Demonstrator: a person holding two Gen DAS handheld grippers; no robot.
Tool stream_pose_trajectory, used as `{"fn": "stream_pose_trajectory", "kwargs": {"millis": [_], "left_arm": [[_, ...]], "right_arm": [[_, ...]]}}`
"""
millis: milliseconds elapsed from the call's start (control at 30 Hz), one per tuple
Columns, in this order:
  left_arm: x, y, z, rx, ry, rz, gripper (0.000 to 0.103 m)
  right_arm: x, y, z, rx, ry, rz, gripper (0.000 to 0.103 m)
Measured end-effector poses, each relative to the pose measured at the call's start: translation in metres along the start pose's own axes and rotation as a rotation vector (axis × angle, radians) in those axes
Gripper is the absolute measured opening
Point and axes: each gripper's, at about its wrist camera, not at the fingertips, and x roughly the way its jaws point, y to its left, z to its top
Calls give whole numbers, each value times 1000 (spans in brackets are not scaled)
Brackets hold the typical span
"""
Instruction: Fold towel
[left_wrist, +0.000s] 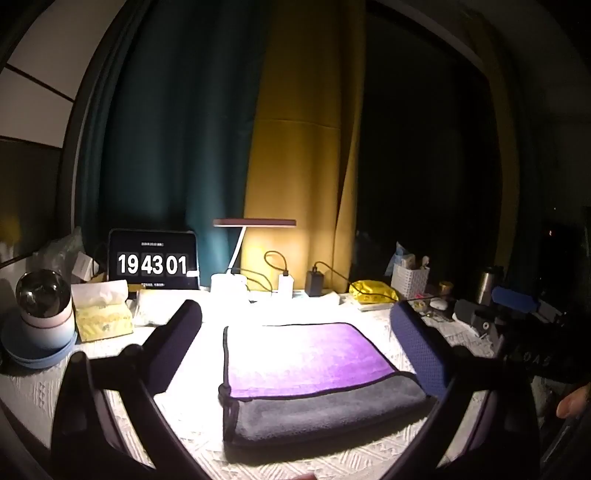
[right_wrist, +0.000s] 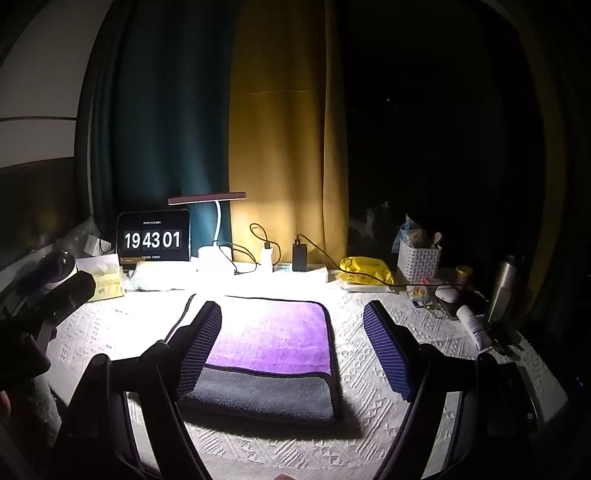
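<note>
Purple-and-grey microfibre towel (left_wrist: 314, 373) is seen lying folded on the white textured tablecloth (right_wrist: 369, 435), soft and limp; a bound corner is best pinched. Left gripper (left_wrist: 299, 343) and right gripper (right_wrist: 291, 343) are held spread apart, empty.

left gripper (left_wrist: 295, 328) jaws wide apart, holding nothing, right gripper (right_wrist: 291, 325) same, both angled fwd & down

Bare tablecloth (right_wrist: 351, 398) around the towel (right_wrist: 273, 354); lamp (right_wrist: 212, 236), chargers (right_wrist: 300, 256), basket (right_wrist: 419, 260) along the far edge.
</note>
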Motion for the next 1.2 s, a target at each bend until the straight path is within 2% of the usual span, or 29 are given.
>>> {"fn": "stream_pose_trajectory", "kwargs": {"millis": [1200], "left_arm": [[-3,-2,1,-7,2,-10,102]], "right_arm": [[0,-2,0,13,2,6,82]]}}
